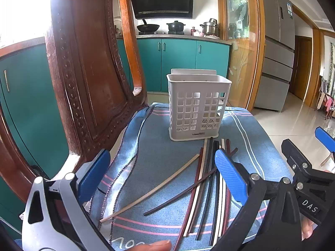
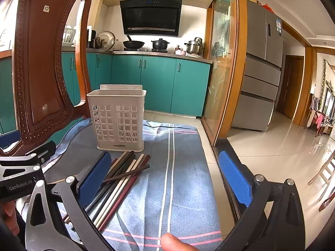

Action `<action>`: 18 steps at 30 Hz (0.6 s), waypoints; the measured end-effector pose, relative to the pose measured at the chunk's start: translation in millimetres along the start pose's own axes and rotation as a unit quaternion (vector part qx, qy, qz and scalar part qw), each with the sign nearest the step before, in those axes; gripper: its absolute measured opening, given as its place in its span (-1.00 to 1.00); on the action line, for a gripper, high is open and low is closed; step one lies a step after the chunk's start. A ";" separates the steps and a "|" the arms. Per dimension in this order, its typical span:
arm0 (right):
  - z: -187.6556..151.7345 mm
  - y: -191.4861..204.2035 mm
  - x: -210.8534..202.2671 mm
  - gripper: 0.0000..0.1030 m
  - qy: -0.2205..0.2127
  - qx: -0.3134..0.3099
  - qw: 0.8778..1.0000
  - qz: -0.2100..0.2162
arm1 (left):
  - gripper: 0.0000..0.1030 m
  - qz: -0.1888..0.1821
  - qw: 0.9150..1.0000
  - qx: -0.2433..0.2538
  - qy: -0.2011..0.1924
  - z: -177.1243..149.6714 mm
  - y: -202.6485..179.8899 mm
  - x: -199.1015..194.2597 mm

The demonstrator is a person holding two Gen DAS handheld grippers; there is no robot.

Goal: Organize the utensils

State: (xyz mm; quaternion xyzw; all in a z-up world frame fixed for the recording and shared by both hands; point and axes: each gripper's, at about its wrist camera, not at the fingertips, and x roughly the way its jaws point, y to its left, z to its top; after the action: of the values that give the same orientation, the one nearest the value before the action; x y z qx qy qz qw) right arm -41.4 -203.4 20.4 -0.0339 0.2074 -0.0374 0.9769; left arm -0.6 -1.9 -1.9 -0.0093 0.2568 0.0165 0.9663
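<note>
Left wrist: chopsticks [image 1: 206, 188] mixed black, maroon, cream; loosely fanned.

1. The left gripper [image 1: 162, 174] hangs with its blue fingers [image 1: 230, 176] spread wide, holding nothing.
2. Chopsticks [image 1: 204, 186] lie scattered on a blue striped cloth [image 1: 159, 154] between the fingers.
3. A white slotted holder [image 1: 197, 106] stands upright at 12 o'clock from the chopsticks, just beyond their tips.
4. A carved wooden chair back [image 1: 88, 71] rises at 10 o'clock.
5. The right gripper [image 1: 309, 167] shows at 3 o'clock.
</note>
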 end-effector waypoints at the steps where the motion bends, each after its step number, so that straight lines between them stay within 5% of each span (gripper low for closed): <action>1: -0.1 -0.2 0.2 0.95 0.000 0.001 1.000 0.001 | 0.93 0.000 1.000 0.001 0.000 0.0 0.2 -0.1; 18: -1.0 -3.3 0.5 0.95 -0.002 0.011 1.000 0.002 | 0.93 0.002 1.000 0.006 0.000 -1.1 -2.6 0.5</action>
State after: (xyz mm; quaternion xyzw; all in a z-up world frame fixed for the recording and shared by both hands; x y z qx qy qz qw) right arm -41.5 -206.8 19.6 -0.0232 0.2053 -0.0378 0.9777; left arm -0.6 -4.5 -3.1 -0.0029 0.2567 0.0168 0.9663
